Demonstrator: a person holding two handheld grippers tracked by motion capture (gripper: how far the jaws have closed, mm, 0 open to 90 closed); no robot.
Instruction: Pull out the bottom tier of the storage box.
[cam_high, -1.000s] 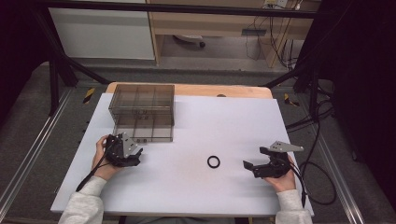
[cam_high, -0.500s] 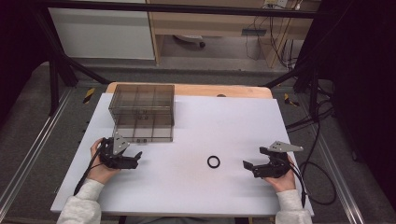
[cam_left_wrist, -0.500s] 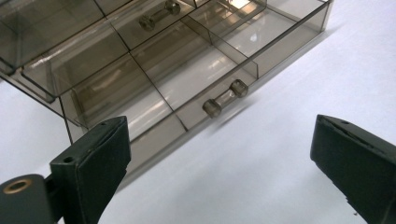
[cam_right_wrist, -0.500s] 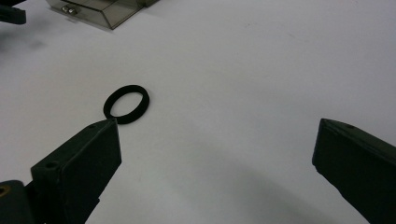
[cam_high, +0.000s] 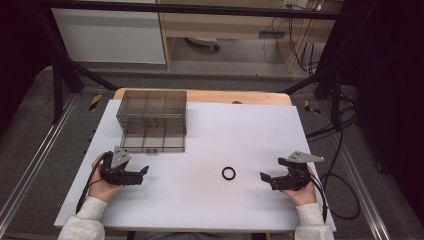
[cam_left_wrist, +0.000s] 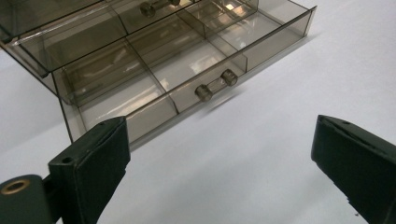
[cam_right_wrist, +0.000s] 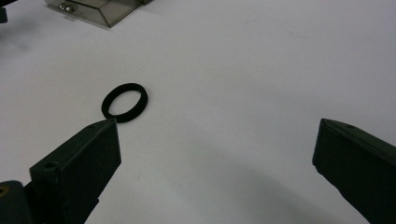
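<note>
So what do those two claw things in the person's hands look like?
Both are black. The left gripper and right gripper each carry a grey three-cornered plate on top and trail a thin black cable. Up close, the fingers are chunky, flat black blocks with a small screw hole, and a brass-coloured ring sits near the base. The person's sleeves are light grey.

— What do you see around your bench (cam_high: 240, 130)?
— White on top, with a wooden strip (cam_high: 260, 97) at your far edge. A white cabinet (cam_high: 110, 35) stands beyond it, and cables (cam_high: 345, 150) trail over the grey floor (cam_high: 30, 125) on your right.
</note>
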